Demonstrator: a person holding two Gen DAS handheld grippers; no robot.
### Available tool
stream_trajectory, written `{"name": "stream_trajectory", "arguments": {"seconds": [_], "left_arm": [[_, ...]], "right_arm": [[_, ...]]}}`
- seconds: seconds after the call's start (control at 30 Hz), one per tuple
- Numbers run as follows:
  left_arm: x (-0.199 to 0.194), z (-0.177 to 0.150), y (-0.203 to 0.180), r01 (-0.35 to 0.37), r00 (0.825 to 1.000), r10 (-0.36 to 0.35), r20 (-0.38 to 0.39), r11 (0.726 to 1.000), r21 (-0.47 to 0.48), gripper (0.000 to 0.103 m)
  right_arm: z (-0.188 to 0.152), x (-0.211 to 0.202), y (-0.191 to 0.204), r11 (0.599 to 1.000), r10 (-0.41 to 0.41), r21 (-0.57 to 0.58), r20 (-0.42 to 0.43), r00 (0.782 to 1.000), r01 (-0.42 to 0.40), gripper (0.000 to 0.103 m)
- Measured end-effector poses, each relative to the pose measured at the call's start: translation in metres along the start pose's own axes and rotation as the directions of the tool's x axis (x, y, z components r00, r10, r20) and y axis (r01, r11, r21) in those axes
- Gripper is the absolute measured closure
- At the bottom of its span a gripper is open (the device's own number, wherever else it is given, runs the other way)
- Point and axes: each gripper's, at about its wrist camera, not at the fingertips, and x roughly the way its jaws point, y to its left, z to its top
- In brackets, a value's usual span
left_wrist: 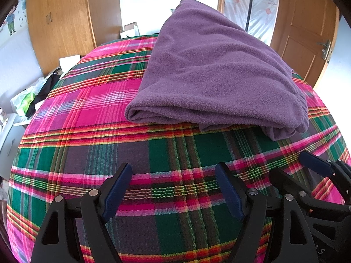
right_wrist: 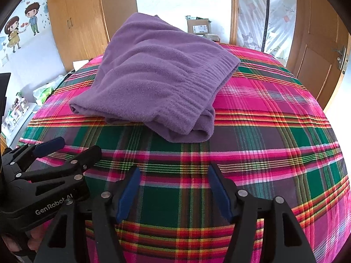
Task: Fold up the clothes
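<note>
My left wrist view: low over the near part of the plaid bedspread (left_wrist: 72,114), facing forward along the left gripper (left_wrist: 173,188) toward the wardrobe (left_wrist: 59,22) and door (left_wrist: 307,28). My right wrist view: just beside it, same heading, along the right gripper (right_wrist: 174,189). Shared: the purple fleece garment (left_wrist: 219,74) (right_wrist: 158,76) near ahead, and each view catches the other gripper at its edge.

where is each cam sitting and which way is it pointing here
Left wrist: rides the left gripper, facing across the plaid bedspread at the folded purple fleece; its open fingers show, the right gripper at lower right.
Right wrist: rides the right gripper, facing the same way; its open fingers show, the left gripper and a hand at lower left.
Shared: fleece, bedspread, wardrobe, door.
</note>
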Motion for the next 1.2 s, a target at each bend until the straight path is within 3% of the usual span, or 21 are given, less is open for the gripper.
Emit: {"name": "stream_trajectory", "arguments": {"seconds": [0.53, 0.8, 1.07, 1.2], "left_arm": [[0.0, 0.004, 0.003, 0.016, 1.0, -0.016, -0.003, 1.0, 0.006, 0.023], [-0.002, 0.008, 0.01, 0.041, 0.999, -0.041, 0.0, 0.999, 0.004, 0.023], [-0.028, 0.021, -0.002, -0.016, 0.989, -0.012, 0.145, 0.982, 0.19, 0.023], [-0.03, 0.025, -0.019, -0.068, 0.979, -0.002, 0.202, 0.939, 0.338, 0.023]], "right_arm": [[0.01, 0.009, -0.012, 0.998, -0.063, 0.031, -0.004, 0.998, 0.063, 0.04], [0.012, 0.008, -0.025, 0.997, -0.048, 0.055, 0.001, 0.999, 0.048, 0.041], [0.025, 0.001, -0.054, 0.998, -0.036, 0.061, 0.061, 0.997, 0.033, 0.046], [0.032, 0.006, -0.056, 0.999, -0.01, 0.032, 0.064, 0.998, 0.008, 0.047]]}}
